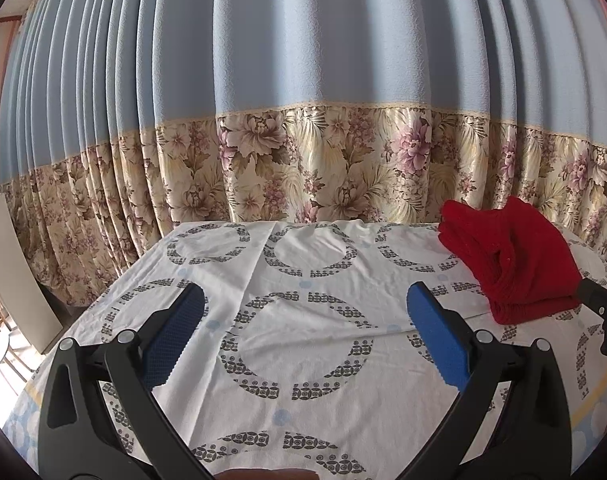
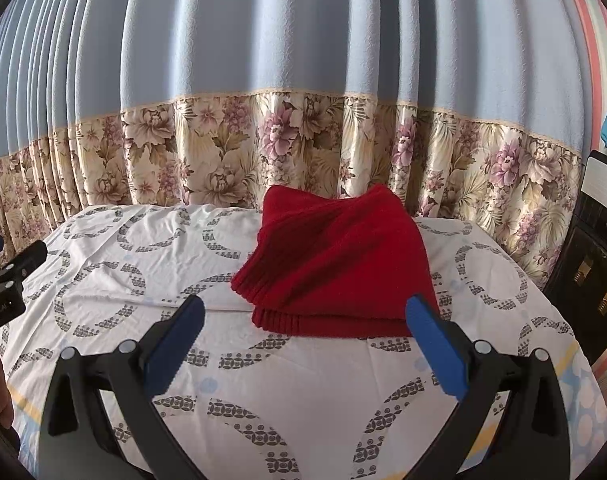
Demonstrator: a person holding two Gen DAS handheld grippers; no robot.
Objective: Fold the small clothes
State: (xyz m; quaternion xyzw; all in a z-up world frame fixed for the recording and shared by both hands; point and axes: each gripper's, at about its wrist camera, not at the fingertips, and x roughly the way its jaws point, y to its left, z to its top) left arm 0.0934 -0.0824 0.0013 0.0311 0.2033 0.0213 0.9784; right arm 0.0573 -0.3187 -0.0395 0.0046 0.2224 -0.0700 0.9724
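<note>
1. My left hand-held gripper hovered with fingers spread wide, holding nothing.
2. My right hand-held gripper was equally wide open and empty.
3. A folded red knit garment lay on the patterned tabletop, just beyond the right fingers.
4. Pleated blue floral-hemmed curtains hung behind.

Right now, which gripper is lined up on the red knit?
The right gripper: the folded red knit sits centred just ahead of its open fingers. The left gripper faces bare sheet.
</note>
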